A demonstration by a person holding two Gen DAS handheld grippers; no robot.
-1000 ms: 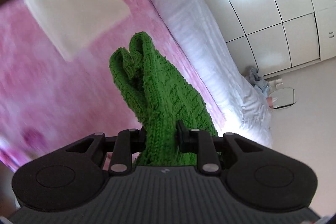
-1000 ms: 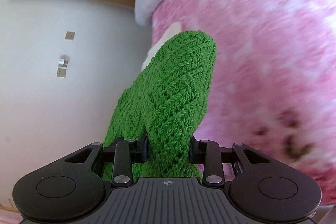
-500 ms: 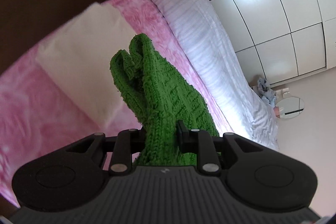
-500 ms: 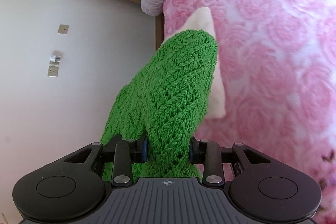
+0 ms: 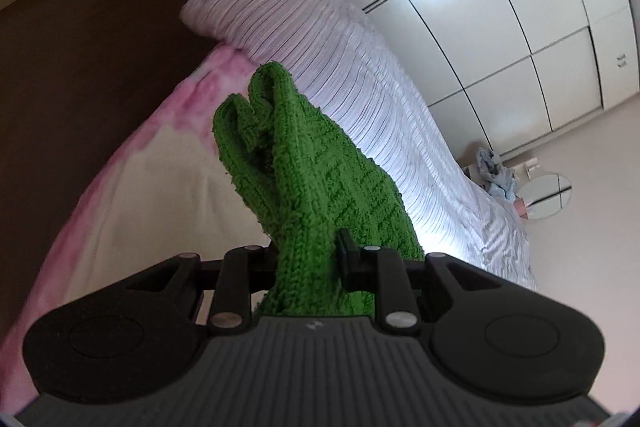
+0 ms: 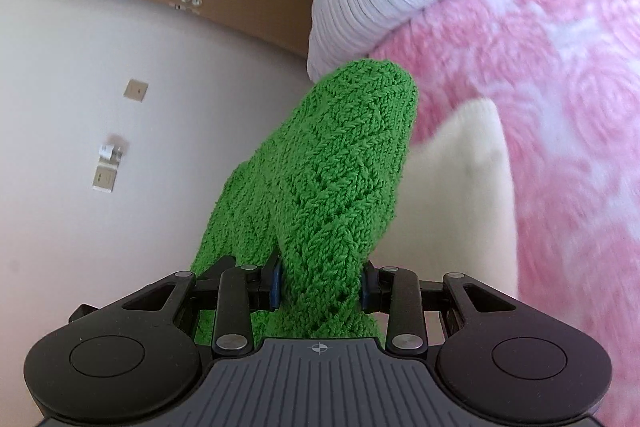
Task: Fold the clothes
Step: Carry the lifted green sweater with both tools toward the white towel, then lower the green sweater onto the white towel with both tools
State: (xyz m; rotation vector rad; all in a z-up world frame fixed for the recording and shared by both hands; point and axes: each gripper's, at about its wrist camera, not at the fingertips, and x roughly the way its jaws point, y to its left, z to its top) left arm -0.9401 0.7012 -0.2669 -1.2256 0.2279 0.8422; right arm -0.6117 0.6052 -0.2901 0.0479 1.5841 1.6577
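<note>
1. We are gripping the green knit garment (image 5: 316, 187) with both tools: the left gripper (image 5: 308, 261) has its fingers closed narrow on a bunched fold, and the right gripper (image 6: 320, 285) is pinching another thick bunch of the same knit (image 6: 332, 187) between its blue pads (image 6: 274, 281).
2. The knit is riding in the air above the bed, not lying on it. In both wrist views it is rising out of the jaws and blocking the middle of the frame.
3. A cream folded item (image 5: 160, 195) is sitting flat on the pink blanket (image 6: 560, 87), just beyond the knit. We are reading that as one piece already folded and parked.
4. The white ribbed duvet (image 5: 360, 75) is running along the far side of the bed, with the wardrobe (image 5: 520, 39) behind it on the right in the left view. It is not in our way.
5. Our judgement on progress: the green piece is gathered into several layers, so it is probably mostly folded and in transit toward the cream stack. How neat the fold is, we cannot tell; the hanging part is out of view.
6. Remaining, as we are judging it: lowering the knit flat onto or beside the cream item, opening both grippers, and squaring the edges.
7. Some bluish cloth (image 5: 494, 173) is lying on the floor far right. Whether it belongs to this job, we cannot tell.
</note>
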